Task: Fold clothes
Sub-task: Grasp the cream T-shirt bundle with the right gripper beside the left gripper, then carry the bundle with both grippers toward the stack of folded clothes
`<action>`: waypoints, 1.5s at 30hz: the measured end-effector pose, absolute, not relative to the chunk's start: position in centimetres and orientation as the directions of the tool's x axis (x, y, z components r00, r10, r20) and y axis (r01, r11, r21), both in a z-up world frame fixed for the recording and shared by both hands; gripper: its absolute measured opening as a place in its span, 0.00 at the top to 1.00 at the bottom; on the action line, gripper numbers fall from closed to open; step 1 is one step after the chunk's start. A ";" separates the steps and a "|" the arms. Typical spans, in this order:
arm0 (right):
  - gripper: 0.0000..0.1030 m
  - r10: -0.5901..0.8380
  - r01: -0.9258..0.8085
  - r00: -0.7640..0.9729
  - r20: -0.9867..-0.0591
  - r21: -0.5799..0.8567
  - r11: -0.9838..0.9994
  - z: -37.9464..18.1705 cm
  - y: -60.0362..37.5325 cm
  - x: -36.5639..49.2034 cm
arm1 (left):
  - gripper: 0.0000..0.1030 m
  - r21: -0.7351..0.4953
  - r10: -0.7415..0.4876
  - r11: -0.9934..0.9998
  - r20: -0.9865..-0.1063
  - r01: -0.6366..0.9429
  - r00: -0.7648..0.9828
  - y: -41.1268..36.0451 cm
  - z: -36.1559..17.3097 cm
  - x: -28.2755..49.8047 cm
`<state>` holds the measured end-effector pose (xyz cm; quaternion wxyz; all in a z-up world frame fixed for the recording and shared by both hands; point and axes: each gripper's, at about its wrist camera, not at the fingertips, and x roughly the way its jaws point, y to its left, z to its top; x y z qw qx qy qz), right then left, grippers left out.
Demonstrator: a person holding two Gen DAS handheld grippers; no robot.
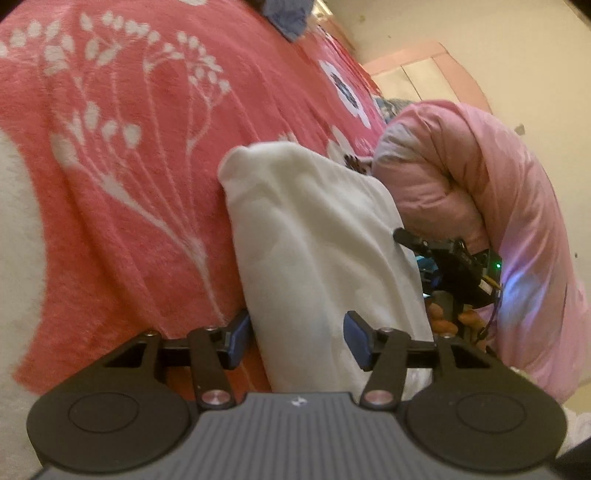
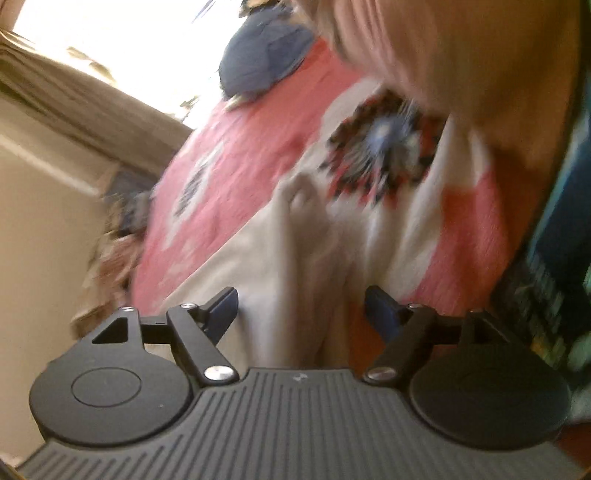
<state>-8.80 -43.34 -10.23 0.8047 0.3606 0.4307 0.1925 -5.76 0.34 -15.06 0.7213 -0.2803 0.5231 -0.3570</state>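
One white garment (image 1: 317, 240); one blanket (image 1: 129, 166)

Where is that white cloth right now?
In the left wrist view the white cloth lies on the red blanket, running up from between the open left tongs, with the pink quilt on its right.

bed: coral floral blanket (image 1: 155, 155) | wall (image 1: 480, 33): cream | window (image 2: 122, 33): bright, tan curtain (image 2: 74, 103)
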 end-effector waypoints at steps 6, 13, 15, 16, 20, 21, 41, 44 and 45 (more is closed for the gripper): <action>0.25 0.733 -0.113 0.421 -0.535 0.770 0.628 -10.0 -41.4 -12.7 | 0.46 -0.778 -0.816 0.578 -0.546 0.247 0.191 0.3 -15.1 -5.9; 0.28 0.749 -0.098 0.457 -0.480 0.810 0.578 -10.6 -41.8 -8.3 | 0.58 -0.783 -0.806 0.590 -0.553 0.199 0.212 0.3 -15.6 -5.4; 0.28 0.777 -0.125 0.433 -0.457 0.823 0.554 -11.1 -41.4 -7.3 | 0.64 -0.785 -0.799 0.596 -0.557 0.169 0.227 0.2 -15.8 -5.2; 0.32 0.791 -0.145 0.417 -0.448 0.826 0.545 -11.2 -41.0 -6.9 | 0.67 -0.787 -0.797 0.597 -0.557 0.156 0.235 0.2 -15.8 -5.1; 0.52 0.813 -0.221 0.385 -0.436 0.812 0.540 -9.8 -39.5 -7.4 | 0.75 -0.764 -0.774 0.624 -0.573 0.166 0.271 -0.3 -15.3 -5.2; 0.55 0.804 -0.235 0.393 -0.447 0.796 0.558 -9.3 -39.2 -7.5 | 0.78 -0.754 -0.767 0.632 -0.577 0.178 0.281 -0.5 -15.0 -5.4; 0.79 0.724 -0.457 0.587 -0.362 0.590 0.666 1.9 -34.7 -11.2 | 0.89 -0.693 -0.730 0.634 -0.390 0.343 0.561 2.3 -3.6 -10.7; 0.79 0.751 -0.519 0.571 -0.331 0.563 0.643 4.1 -31.7 -10.3 | 0.89 -0.674 -0.689 0.657 -0.353 0.338 0.633 4.6 -1.4 -11.5; 0.79 0.760 -0.540 0.565 -0.322 0.552 0.635 4.8 -30.6 -10.0 | 0.89 -0.665 -0.670 0.668 -0.342 0.334 0.659 5.6 -0.7 -11.9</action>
